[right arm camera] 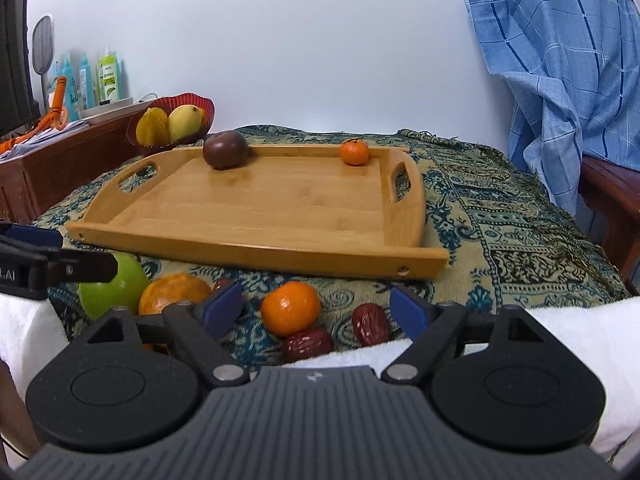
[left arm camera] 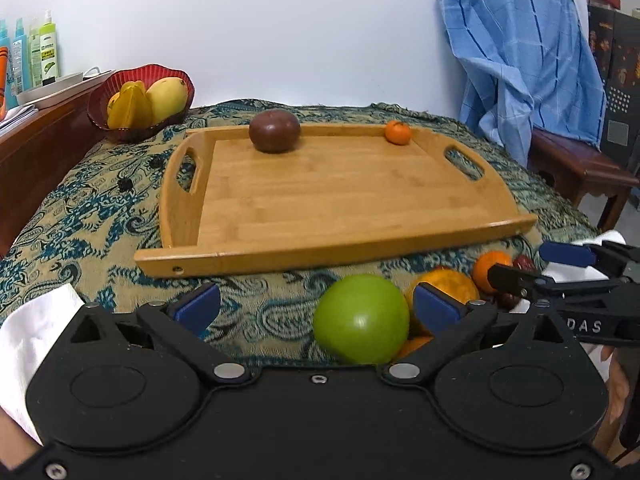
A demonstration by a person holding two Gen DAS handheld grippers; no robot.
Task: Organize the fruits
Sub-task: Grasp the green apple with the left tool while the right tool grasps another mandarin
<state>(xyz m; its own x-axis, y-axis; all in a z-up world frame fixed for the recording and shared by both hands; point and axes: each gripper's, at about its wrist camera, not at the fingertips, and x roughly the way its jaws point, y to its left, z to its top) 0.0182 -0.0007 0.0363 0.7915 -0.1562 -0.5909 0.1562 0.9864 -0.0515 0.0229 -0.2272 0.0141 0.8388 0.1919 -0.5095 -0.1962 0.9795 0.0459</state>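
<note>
A wooden tray (left arm camera: 320, 256) (right arm camera: 256, 246) lies on the patterned cloth. At its far rim sit a dark purple fruit (left arm camera: 274, 131) (right arm camera: 225, 149) and a small tangerine (left arm camera: 398, 132) (right arm camera: 354, 152). In front of the tray lie a green apple (left arm camera: 361, 319) (right arm camera: 112, 292), a large orange (left arm camera: 444, 286) (right arm camera: 174, 292), a tangerine (left arm camera: 490, 270) (right arm camera: 291, 307) and two red dates (right arm camera: 308, 344). My left gripper (left arm camera: 317, 307) (right arm camera: 68, 250) is open, with the apple between its fingers, nearer the right pad. My right gripper (right arm camera: 318, 310) (left arm camera: 536, 266) is open around the near tangerine without touching it.
A red bowl (left arm camera: 100, 100) (right arm camera: 200, 104) with a mango and a starfruit stands at the back left. Beside it is a wooden cabinet (left arm camera: 36, 148) with bottles. A blue checked cloth (left arm camera: 520, 60) (right arm camera: 560, 60) hangs over a chair at the right. The table edge drops off at the right.
</note>
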